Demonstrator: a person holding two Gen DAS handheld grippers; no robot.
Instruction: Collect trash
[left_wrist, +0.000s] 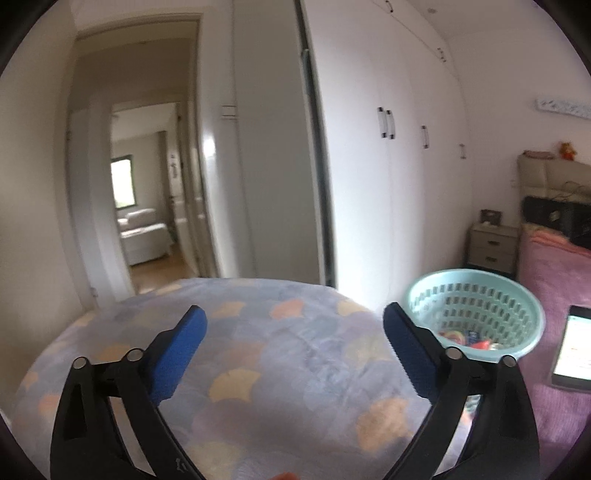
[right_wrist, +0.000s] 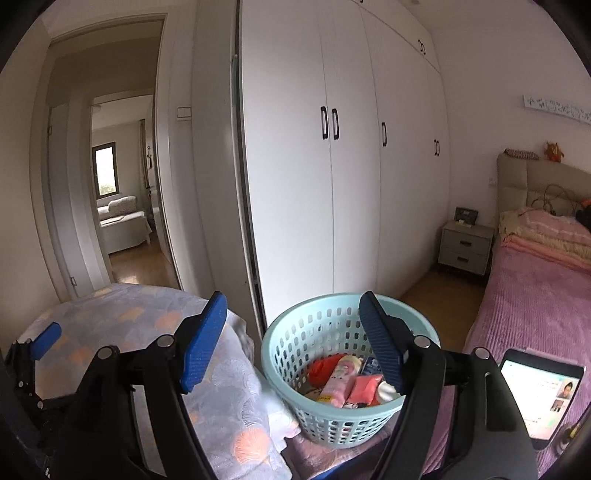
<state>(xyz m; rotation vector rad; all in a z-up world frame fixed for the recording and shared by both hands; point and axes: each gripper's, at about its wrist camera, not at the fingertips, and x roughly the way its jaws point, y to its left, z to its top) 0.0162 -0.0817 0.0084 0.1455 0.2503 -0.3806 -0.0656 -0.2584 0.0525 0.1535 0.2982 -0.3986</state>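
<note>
A light blue perforated basket (right_wrist: 280, 354) stands on the bed; it also shows in the left wrist view (left_wrist: 491, 295). Inside lie several trash items: a pink packet (right_wrist: 340, 380), a red wrapper (right_wrist: 321, 369) and other wrappers. My right gripper (right_wrist: 293, 306) is open and empty, above the basket's near left rim. My left gripper (left_wrist: 295, 317) is open and empty, above a folded blue-grey quilt (left_wrist: 258, 350) with orange and yellow fan shapes, left of the basket. A left fingertip (right_wrist: 46, 339) shows at the right wrist view's left edge.
A lit tablet (right_wrist: 543, 391) lies on the pink bedspread (right_wrist: 535, 302) right of the basket. White wardrobe doors (right_wrist: 351, 184) stand behind. A grey nightstand (right_wrist: 465, 247) sits by the headboard. An open doorway (right_wrist: 110, 184) leads to another room at left.
</note>
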